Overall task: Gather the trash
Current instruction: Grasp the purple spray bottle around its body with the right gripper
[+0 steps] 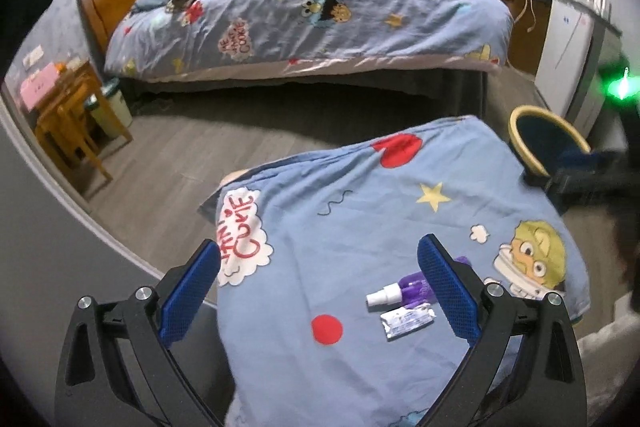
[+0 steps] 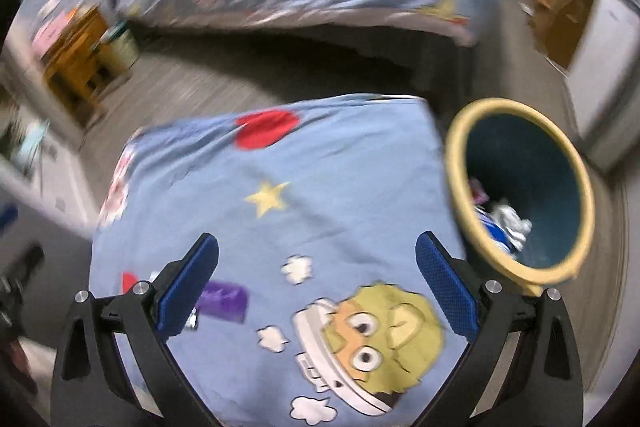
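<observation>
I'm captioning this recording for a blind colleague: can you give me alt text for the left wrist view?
The open left gripper hovers over a blue cartoon-print blanket where a purple spray bottle and a small foil wrapper lie side by side. A yellow-rimmed trash bin stands past the blanket's far right edge, and a bed fills the background.

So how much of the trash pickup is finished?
Some is done: crumpled trash already lies in the yellow-rimmed bin. Nothing is in hand; the left gripper and right gripper are open. Left on the blue cover: a silver wrapper and a purple spray bottle.
</observation>
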The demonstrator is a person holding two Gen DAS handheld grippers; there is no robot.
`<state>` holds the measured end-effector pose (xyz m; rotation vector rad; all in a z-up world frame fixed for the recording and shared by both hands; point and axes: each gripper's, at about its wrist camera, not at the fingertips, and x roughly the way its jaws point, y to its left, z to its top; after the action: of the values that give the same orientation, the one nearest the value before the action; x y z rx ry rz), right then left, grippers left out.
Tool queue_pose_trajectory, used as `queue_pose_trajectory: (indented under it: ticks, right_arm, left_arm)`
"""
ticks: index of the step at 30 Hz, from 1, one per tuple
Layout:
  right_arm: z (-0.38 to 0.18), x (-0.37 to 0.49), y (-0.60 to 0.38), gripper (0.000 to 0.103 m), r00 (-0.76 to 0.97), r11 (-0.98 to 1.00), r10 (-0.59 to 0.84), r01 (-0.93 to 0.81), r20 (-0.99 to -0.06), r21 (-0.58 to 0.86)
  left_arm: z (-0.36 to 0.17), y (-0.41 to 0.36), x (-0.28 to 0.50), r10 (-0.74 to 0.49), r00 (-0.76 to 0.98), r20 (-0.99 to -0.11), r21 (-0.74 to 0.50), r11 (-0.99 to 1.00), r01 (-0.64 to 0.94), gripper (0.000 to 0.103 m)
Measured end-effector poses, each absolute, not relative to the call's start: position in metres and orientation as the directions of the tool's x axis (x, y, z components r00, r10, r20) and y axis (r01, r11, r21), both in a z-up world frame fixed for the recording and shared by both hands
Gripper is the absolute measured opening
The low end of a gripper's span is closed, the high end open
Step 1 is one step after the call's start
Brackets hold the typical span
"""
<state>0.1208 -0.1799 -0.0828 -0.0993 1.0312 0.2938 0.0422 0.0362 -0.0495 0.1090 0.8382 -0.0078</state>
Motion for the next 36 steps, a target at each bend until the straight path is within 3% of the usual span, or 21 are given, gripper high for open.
queue_pose_trajectory:
  ticks: [9, 16, 19, 26, 36]
  right_arm:
    - [-0.140, 0.093, -0.085, 0.095, 0.353, 0.772, 0.244, -0.634, -0.903, -0.040]
    - [-0.168, 0.083, -0.058, 0.080, 0.284, 0.648, 0.241, -0.759, -0.928, -0.064]
    - [-0.179, 0.081, -0.054, 0.066, 0.271, 0.610, 0.214, -0.788, -0.938, -0.088]
    - [-0.178, 0.097, -0.068, 0.035, 0.255, 0.662, 0.221, -0.748, -0.941, -0.048]
    - [-0.175, 0.131, -0.113, 0.034, 0.304, 0.860, 0.119, -0.507, -0.945, -0.055]
  left_arm:
    - [-0.065, 0.052, 0.059, 0.069, 0.613, -0.787, 0.106, 0.994, 0.025, 0.098]
    - [-0.065, 0.076, 0.069, 0.066, 0.598, -0.799, 0.043, 0.998, -0.053, 0.098]
    - [-0.066, 0.084, 0.074, 0.051, 0.588, -0.807, -0.001, 0.996, -0.088, 0.098]
    - [-0.066, 0.085, 0.077, 0.048, 0.586, -0.809, -0.012, 0.995, -0.099, 0.098]
    - [-0.078, 0.061, 0.086, 0.077, 0.564, -0.822, 0.054, 0.997, -0.058, 0.098]
